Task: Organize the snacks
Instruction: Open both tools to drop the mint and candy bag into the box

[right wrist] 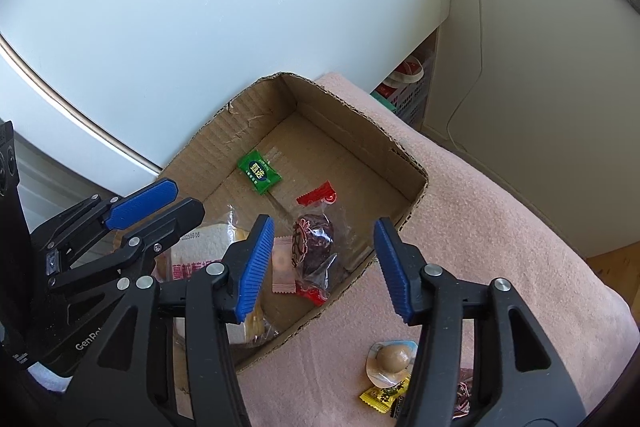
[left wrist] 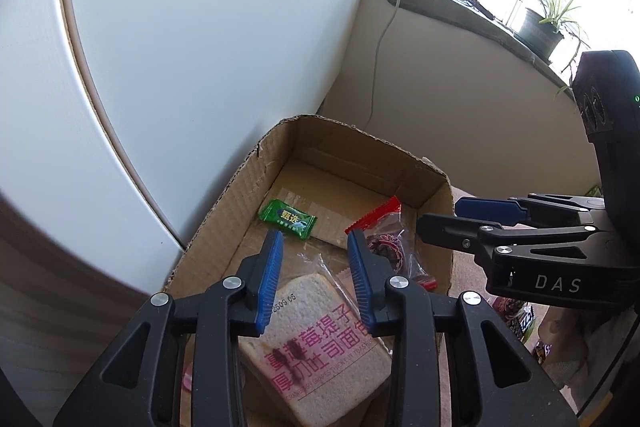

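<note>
An open cardboard box [left wrist: 240,195] [right wrist: 404,151] stands on a pink blanket [right wrist: 480,227]. In it lie a green candy [left wrist: 287,219] [right wrist: 259,171], a red-ended packet of dark dates [left wrist: 390,241] [right wrist: 314,241], a small pink sachet [right wrist: 285,265] and a wrapped slice of toast [left wrist: 320,339] [right wrist: 192,251]. My left gripper [left wrist: 316,275] is open and empty above the toast; it also shows in the right wrist view [right wrist: 172,205]. My right gripper [right wrist: 324,267] is open and empty over the box's near wall, seen from the left wrist [left wrist: 438,217].
On the blanket outside the box lie a sealed brown egg [right wrist: 393,359], a yellow candy [right wrist: 382,397] and a dark red packet [right wrist: 464,397]. A white cabinet [left wrist: 180,47] stands right behind the box. A windowsill with a potted plant [left wrist: 540,27] is at the right.
</note>
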Demonstrator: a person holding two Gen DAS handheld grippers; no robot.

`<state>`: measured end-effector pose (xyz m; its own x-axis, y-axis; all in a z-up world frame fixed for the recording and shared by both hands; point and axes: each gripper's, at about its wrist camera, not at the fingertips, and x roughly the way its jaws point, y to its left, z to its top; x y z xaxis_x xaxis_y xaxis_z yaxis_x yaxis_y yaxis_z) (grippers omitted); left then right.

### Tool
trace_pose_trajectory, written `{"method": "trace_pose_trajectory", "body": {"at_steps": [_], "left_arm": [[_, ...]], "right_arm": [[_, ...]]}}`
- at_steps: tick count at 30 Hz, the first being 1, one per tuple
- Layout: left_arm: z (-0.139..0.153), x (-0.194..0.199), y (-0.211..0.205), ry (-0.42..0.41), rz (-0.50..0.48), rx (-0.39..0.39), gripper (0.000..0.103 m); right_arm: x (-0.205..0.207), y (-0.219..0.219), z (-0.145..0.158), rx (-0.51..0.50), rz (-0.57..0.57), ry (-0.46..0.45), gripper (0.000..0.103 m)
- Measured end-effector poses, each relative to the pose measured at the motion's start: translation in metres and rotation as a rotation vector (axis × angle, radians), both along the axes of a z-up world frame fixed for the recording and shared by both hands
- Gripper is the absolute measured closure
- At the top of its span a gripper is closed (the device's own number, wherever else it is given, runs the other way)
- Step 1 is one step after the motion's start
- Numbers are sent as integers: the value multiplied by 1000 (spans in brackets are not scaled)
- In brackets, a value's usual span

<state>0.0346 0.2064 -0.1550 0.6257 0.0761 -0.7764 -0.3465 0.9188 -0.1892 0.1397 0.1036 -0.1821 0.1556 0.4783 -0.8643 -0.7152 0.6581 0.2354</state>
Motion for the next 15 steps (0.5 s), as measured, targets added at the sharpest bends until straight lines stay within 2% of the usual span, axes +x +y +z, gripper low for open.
{"method": "trace_pose_trajectory", "body": {"at_steps": [7,15], "left_arm": [[8,-8,-6,-18,-7,-1,71],[18,-16,-31,-40,-60,27,71]], "right_arm": [[-2,-15,9,16,-14,-9,48],[-11,-59,24,54,-68,-45,48]]}}
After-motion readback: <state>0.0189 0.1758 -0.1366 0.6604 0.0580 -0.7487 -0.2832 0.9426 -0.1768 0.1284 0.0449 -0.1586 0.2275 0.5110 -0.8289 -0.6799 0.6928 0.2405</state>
